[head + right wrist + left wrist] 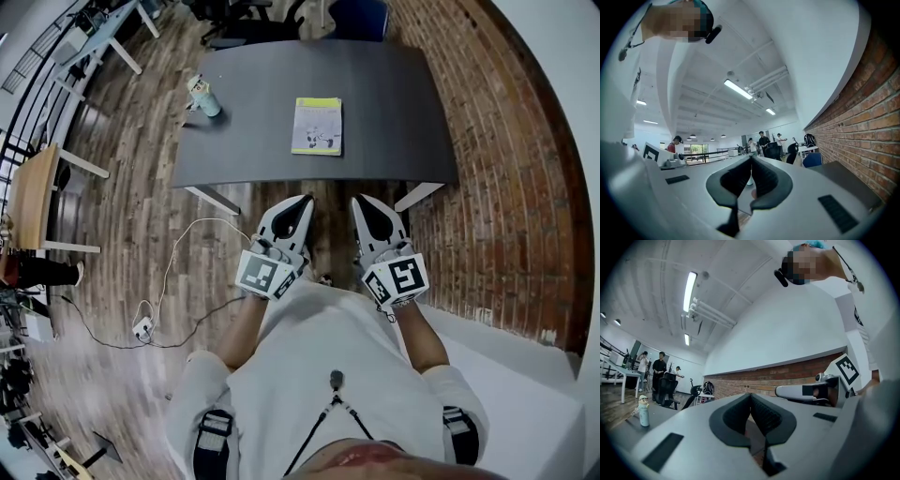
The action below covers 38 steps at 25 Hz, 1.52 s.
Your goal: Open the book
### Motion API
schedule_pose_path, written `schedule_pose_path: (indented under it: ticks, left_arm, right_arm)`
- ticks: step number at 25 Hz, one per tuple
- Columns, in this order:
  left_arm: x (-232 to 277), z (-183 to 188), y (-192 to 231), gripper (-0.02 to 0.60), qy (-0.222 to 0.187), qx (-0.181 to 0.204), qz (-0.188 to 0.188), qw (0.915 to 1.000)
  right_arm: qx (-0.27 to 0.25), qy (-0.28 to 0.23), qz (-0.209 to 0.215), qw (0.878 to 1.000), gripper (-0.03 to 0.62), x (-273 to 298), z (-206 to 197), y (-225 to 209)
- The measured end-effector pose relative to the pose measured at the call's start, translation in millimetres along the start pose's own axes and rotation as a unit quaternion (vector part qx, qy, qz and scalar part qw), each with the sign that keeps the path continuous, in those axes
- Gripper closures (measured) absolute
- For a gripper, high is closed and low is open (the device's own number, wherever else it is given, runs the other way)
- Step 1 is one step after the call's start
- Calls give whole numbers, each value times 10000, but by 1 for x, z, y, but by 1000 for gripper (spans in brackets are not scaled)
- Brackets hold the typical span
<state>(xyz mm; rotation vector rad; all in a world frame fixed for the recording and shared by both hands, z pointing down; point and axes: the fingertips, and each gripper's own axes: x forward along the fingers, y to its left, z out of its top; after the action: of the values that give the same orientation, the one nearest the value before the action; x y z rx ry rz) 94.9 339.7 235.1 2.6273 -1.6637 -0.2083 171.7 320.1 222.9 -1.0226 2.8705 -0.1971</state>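
1. Left gripper [302, 201] first: in its own view the dark pads [764, 416] meet at the tips, pressed together with nothing between them.
2. Right gripper [361, 202] is the same: tips touching, nothing pinched. Both sit side by side, pointing toward the table [394, 103] but short of its near edge.
3. The book [317, 126] lies closed and flat near the middle of the table, well apart from both grippers. We judge the task not yet begun.
4. What could go wrong? The cover looks thin and lies flush on a smooth top, so closed tips pushing at its edge may just skate the book away rather than lift the cover.
5. If one gripper doesn't pin the book while the other lifts, the whole thing could come up or spin.
6. A deep bite could take a wad of pages along with the cover.
7. There's a white cable [178, 272] looping on the floor to our left – a snag for the feet.
8. Textures now. The grippers are pale grey, hard shells with ribbed, rubbery-looking black pads. The book is slim and white with a yellow-green band. The table is matte dark grey, and a small bottle [203, 96] stands at its far left – out of the way, we reckon.
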Motion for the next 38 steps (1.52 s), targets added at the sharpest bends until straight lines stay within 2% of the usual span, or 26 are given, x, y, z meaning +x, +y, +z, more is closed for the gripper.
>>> schedule_pose_path:
  ticks: [7, 19, 26, 32, 38]
  left_arm:
    - [38, -6, 26, 560, -24, -44, -88, 9999]
    - [115, -22, 147, 560, 136, -299, 103, 9994]
    - [163, -19, 207, 560, 164, -344, -93, 9992]
    - [188, -14, 260, 560, 117, -404, -233, 9988]
    - [212, -13, 284, 560, 75, -323, -467, 9984]
  right_arm:
    - [89, 80, -123, 9999, 559, 30, -7, -27]
    - [24, 248, -226, 9994, 559, 151, -11, -81]
    - [62, 341, -395, 9986, 559, 224, -13, -108]
    - [-71, 253, -459, 9986, 559, 283, -6, -111]
    - [-57, 163, -558, 9983, 559, 317, -9, -117]
